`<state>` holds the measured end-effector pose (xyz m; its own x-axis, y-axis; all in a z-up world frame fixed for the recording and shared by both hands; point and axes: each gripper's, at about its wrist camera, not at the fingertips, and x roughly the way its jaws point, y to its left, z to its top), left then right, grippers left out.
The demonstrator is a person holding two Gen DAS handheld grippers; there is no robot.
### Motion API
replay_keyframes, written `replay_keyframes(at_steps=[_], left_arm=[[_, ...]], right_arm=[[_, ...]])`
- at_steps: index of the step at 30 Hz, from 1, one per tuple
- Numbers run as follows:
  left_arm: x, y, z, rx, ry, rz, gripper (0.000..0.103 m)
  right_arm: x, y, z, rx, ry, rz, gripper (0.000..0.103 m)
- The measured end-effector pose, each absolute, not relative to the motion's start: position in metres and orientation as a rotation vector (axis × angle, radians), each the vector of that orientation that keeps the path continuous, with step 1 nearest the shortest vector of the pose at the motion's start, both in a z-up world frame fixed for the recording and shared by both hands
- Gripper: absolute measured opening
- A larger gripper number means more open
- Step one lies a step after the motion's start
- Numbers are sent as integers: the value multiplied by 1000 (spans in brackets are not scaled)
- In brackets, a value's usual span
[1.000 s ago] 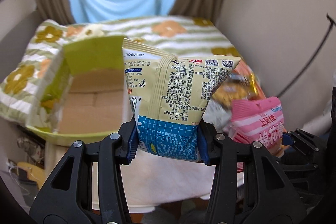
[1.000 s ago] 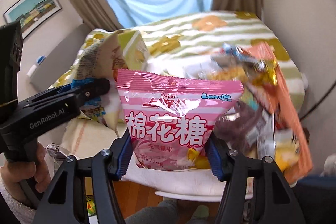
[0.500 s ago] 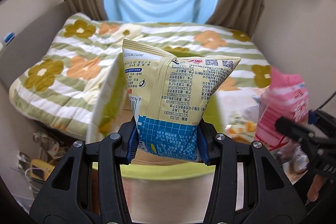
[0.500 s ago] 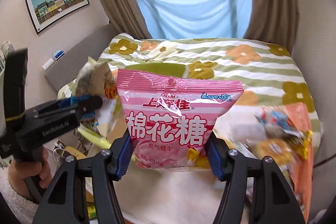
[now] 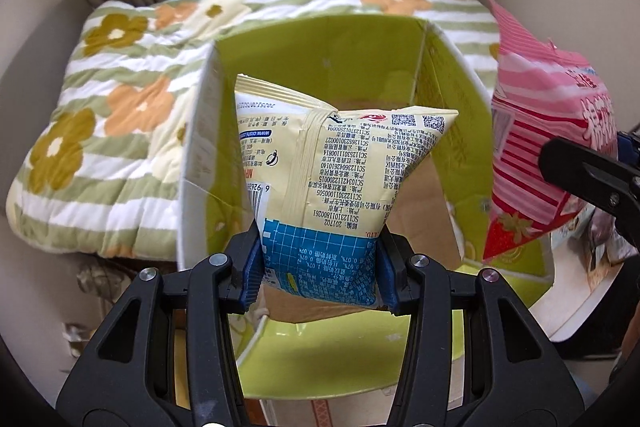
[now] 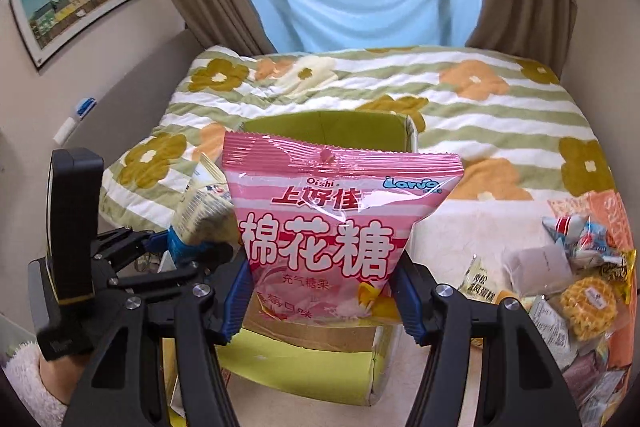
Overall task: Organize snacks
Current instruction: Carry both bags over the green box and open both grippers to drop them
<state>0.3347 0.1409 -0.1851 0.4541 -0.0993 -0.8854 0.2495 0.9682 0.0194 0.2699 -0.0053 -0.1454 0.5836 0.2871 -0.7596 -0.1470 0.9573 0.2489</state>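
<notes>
Nearest the left wrist camera, the left tongs are clamped on the lower blue-printed end of a cream snack bag, which stands upright between the blue pads with its crimped top edge farthest from the camera. The right tongs are likewise closed on the lower part of a pink marshmallow bag, the pads pressing in from both side edges.

Both bags look puffed with air and very light; the film is thin, glossy and probably slippery, so a grip low across the sealed seam or the flat side edges seems safest. Squeezing the swollen middle could burst the pack or crush what is inside, and the soft body will flop if it is swung quickly.

Just beyond both bags sits an open cardboard box with a green lining, its flaps standing up. In the left view the cream bag hangs over the box's mouth, and the pink bag is just to the right of the box's right wall. This looks like the point of lowering the packs in.

To the right of the box, on the pale counter, lies a heap of loose snacks, including a wrapped waffle. Farther back are a flowered striped quilt, then brown curtains and a blue sheet across the window.
</notes>
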Motion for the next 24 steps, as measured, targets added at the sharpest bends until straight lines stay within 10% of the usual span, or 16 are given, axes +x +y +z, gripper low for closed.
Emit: replay_keyframes(at_steps=[3,6,24], left_arm=[[334,138,-192,155,1108,-225,49],[329,134,-196,177,1116,-193,103],[290,157,-177,135,1038,-54,102]], right_arm=[[276,-4,-151,174,950,239,58],[280,-5,-156,166,968,238,58],[286,16,-174,-22,1023,327,58]])
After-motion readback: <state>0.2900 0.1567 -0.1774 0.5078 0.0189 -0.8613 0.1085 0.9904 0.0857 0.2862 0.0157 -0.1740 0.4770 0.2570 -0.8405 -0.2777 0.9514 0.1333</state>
